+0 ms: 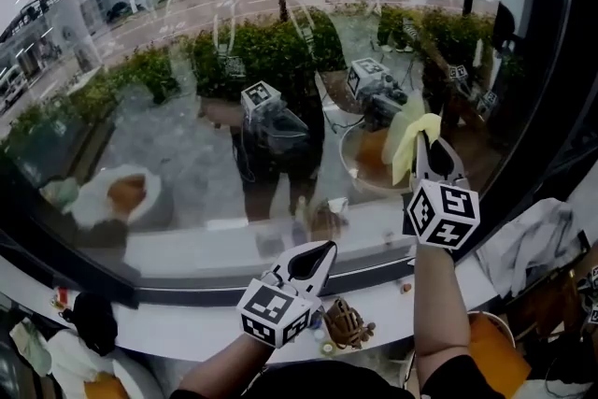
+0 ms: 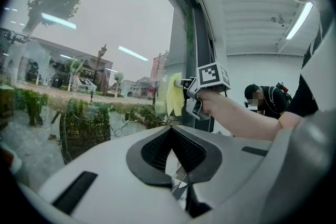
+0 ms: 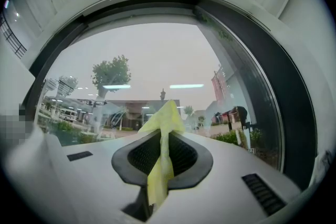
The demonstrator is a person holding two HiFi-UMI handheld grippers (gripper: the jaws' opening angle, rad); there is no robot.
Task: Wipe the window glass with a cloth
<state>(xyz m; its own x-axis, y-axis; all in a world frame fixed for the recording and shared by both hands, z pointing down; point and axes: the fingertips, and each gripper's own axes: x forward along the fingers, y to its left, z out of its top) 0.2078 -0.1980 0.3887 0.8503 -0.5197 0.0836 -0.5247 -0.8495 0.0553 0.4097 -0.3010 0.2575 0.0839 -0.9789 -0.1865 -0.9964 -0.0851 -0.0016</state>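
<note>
A large window pane [image 1: 187, 107] fills the head view, in a dark frame [image 1: 551, 107]. My right gripper [image 1: 432, 149] is shut on a yellow cloth [image 1: 411, 140] and holds it up against the glass at the right side. In the right gripper view the yellow cloth [image 3: 163, 149] is pinched between the jaws and sticks out past the tips toward the window pane [image 3: 157, 71]. My left gripper [image 1: 313, 259] hangs low near the sill, shut with nothing in it. The left gripper view shows the right gripper [image 2: 184, 84] with the yellow cloth [image 2: 173, 94] on the glass.
A white sill [image 1: 187, 341] runs under the window with small objects [image 1: 348, 322] on it. White cloths [image 1: 542, 238] lie at the right. A person [image 2: 268, 99] stands behind at the right in the left gripper view. Shrubs and street lie outside.
</note>
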